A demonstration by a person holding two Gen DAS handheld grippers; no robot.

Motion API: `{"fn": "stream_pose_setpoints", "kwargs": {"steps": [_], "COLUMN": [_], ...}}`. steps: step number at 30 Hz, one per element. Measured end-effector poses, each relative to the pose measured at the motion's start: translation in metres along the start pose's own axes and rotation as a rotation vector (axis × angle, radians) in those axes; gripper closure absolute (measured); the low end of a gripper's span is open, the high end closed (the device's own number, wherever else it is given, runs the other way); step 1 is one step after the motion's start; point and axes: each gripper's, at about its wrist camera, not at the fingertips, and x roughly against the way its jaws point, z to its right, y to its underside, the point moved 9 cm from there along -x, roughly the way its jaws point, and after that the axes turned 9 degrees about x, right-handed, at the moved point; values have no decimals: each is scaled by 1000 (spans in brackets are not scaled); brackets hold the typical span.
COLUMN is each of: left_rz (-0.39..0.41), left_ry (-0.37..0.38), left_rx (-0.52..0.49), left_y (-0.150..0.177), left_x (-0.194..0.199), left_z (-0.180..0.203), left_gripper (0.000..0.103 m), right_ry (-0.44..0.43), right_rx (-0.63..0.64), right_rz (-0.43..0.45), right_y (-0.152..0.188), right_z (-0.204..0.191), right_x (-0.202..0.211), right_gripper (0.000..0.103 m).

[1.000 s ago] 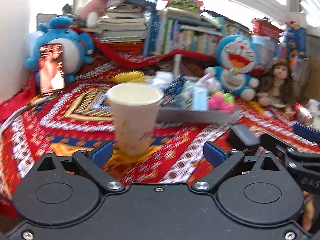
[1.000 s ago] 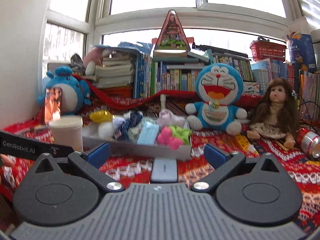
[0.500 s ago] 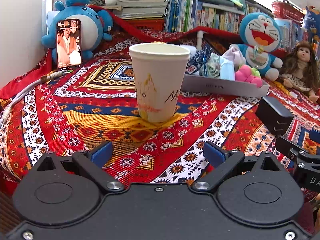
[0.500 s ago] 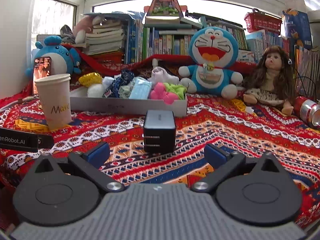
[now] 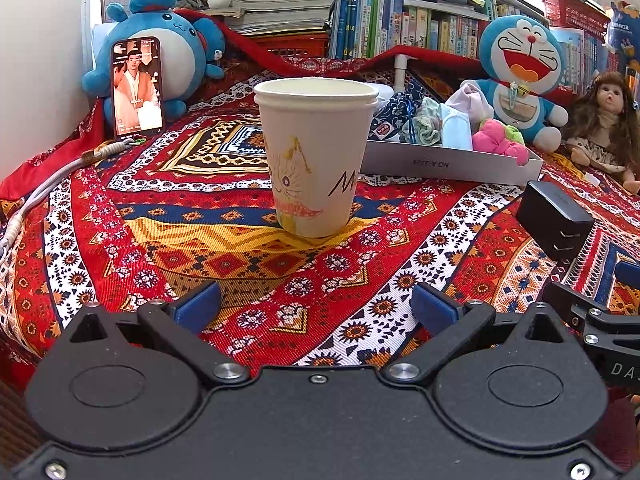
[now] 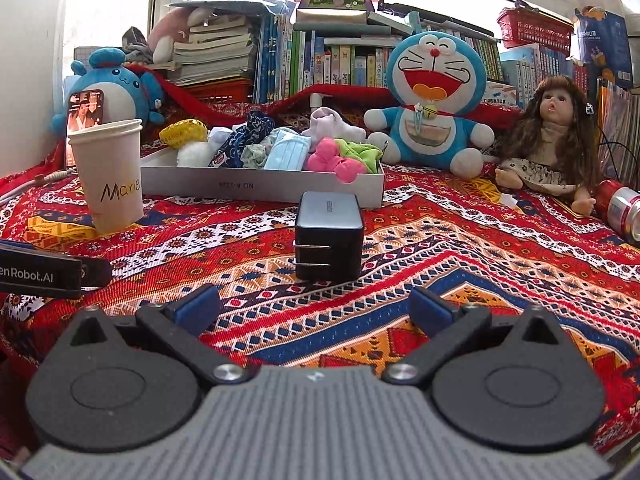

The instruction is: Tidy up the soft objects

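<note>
Left wrist view looks over the left gripper [image 5: 316,306], whose jaws have just been opening and now stand wide with only the patterned cloth [image 5: 248,264] between its blue pads. Straight ahead, well clear of the pads, 2 nested paper cups [image 5: 316,156] stand upright on the cloth-covered worktop. Behind and to the right of the cups lies a shallow white tray [image 5: 448,166] holding the soft objects: a dark blue patterned pouch [image 5: 398,112], a pale blue face mask [image 5: 454,132], a pink fabric piece [image 5: 498,146] and a green one just behind it. A black charger block [image 5: 556,224] sits on the cloth at the right, in front of the tray. A phone [image 5: 137,86] with its screen lit leans against a blue plush [image 5: 176,48] at the back left; a Doraemon plush [image 5: 520,76] and a doll [image 5: 604,120] sit at the back right, before a row of books. Right wrist view shows the right gripper [image 6: 314,308] also spread wide and holding nothing, its pads apart over bare cloth, with the charger block [image 6: 329,236] standing just ahead between them and the tray [image 6: 260,186] beyond it. A yellow mesh item [image 6: 184,132] and a white ball lie at the tray's left end. A red can [image 6: 622,208] lies on its side at the far right.
</note>
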Motion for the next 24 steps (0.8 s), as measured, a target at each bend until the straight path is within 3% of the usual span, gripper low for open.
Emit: {"fn": "stream_pose_setpoints", "kwargs": {"steps": [24], "left_rz": [2], "left_ry": [-16], "left_rx": [1], "left_y": [1], "left_x": [-1], "left_z": [-1], "left_gripper": [0], "right_ry": [-9], "right_rx": [7], "right_rz": [-22], "right_y": [3], "right_z": [-2], "right_x": [-3], "right_gripper": [0]}}
